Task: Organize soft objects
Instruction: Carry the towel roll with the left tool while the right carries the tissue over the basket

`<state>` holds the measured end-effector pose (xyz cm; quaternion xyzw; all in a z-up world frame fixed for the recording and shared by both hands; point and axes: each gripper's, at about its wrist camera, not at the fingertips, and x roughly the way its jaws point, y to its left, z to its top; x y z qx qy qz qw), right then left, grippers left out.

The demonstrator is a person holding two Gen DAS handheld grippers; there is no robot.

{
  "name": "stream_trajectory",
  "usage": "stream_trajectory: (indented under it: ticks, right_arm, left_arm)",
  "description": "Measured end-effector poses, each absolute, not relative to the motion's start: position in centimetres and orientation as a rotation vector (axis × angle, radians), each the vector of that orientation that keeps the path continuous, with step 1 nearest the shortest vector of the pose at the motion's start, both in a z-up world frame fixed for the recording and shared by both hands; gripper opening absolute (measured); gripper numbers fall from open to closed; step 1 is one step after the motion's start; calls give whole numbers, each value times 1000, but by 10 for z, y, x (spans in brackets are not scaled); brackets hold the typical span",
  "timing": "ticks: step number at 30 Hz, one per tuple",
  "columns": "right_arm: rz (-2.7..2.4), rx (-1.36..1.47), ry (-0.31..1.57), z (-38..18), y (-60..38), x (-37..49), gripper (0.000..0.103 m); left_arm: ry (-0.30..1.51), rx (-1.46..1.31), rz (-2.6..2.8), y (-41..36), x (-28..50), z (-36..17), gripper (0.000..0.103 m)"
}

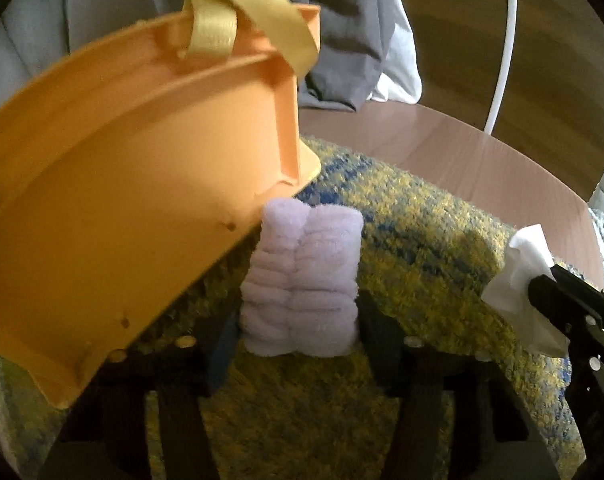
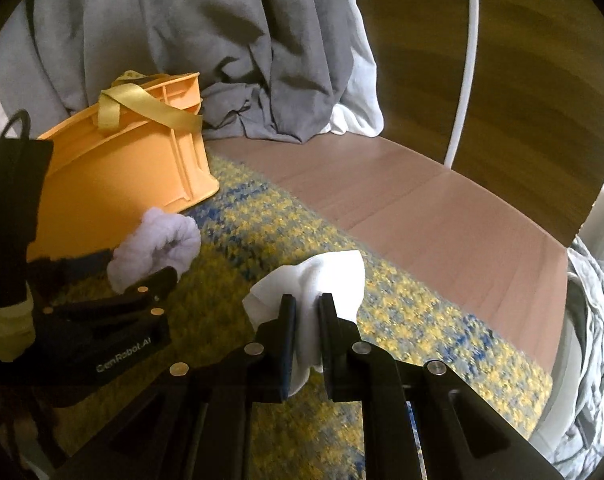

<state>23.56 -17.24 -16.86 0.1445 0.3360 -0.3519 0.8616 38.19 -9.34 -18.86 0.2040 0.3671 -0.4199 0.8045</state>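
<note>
A fluffy lavender headband (image 1: 302, 276) is squeezed between the two fingers of my left gripper (image 1: 298, 320), which is shut on it just in front of the orange basket (image 1: 142, 160). The right wrist view shows the same headband (image 2: 158, 240) in the left gripper (image 2: 130, 270), beside the basket (image 2: 134, 168). My right gripper (image 2: 308, 304) is shut on a white sock (image 2: 326, 272), held above the rug. That gripper (image 1: 542, 284) and the sock (image 1: 518, 276) also show at the right edge of the left wrist view.
A yellow ribbon handle (image 1: 222, 20) loops over the basket's rim. A yellow and blue rug (image 2: 262, 240) lies on a brown wooden floor (image 2: 422, 200). Grey fabric (image 2: 182, 40) hangs behind the basket. A white curved tube (image 2: 466, 60) rises at the right.
</note>
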Motion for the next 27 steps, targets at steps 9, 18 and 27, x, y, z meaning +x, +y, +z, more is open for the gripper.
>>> stream_trajectory:
  ticks: [9, 18, 27]
  right_arm:
    - [-702, 299, 705, -166, -167, 238, 13]
    - [-669, 276, 667, -146, -159, 228, 13]
    - [-607, 245, 630, -123, -156, 212, 13]
  left_arm:
    - [755, 403, -881, -79, 377, -174, 45]
    - [725, 354, -836, -55, 363, -147, 45]
    - [690, 303, -755, -32, 339, -119, 45]
